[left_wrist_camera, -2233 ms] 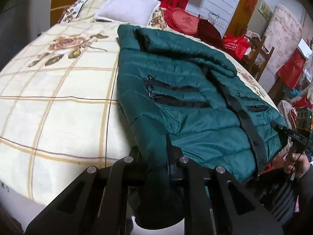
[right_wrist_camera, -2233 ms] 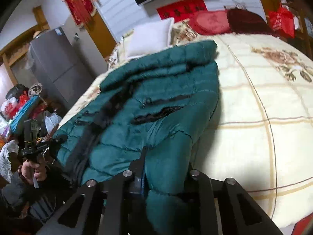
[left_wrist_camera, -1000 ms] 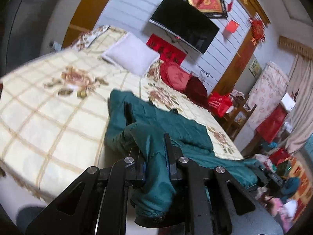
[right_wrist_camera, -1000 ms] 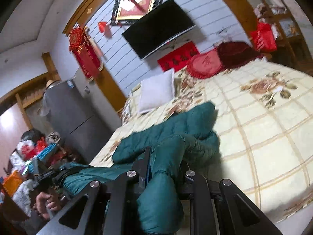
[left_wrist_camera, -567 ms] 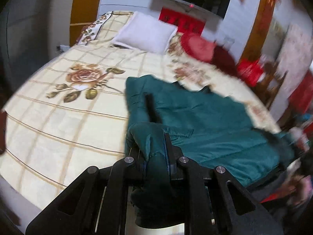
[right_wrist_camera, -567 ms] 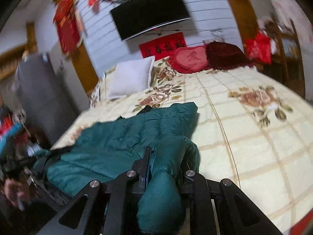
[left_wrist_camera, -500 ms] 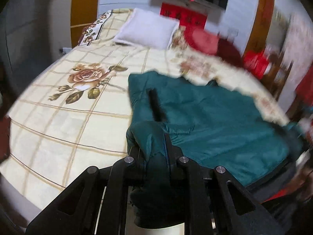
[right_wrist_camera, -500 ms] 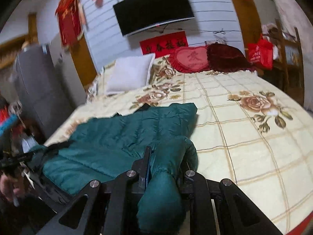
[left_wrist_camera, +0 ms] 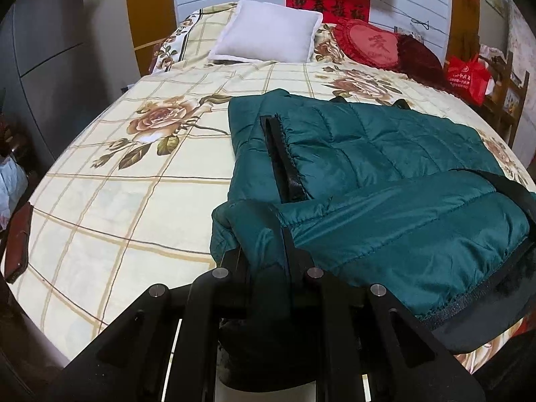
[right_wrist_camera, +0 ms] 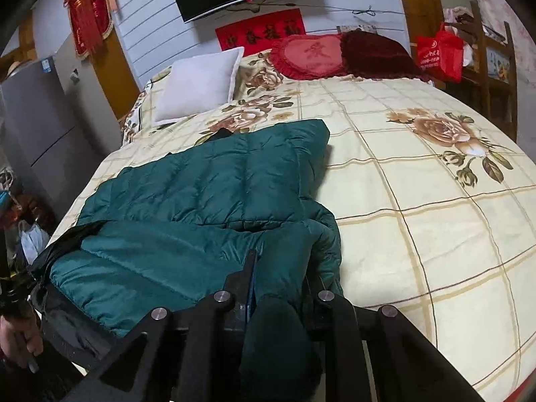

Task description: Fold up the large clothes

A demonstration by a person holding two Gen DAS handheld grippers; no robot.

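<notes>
1 teal quilted jacket (left_wrist_camera: 385, 154) | doubled over | on bed (left_wrist_camera: 110, 201)

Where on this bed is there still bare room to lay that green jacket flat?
Bare bedspread lies between the green jacket and the bed's side edge, below the white pillow. The head end is crowded with that pillow and red cushions.

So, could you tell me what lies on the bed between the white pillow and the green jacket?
Only bare floral bedspread: both wrist views show nothing between the white pillow and the green jacket.
</notes>
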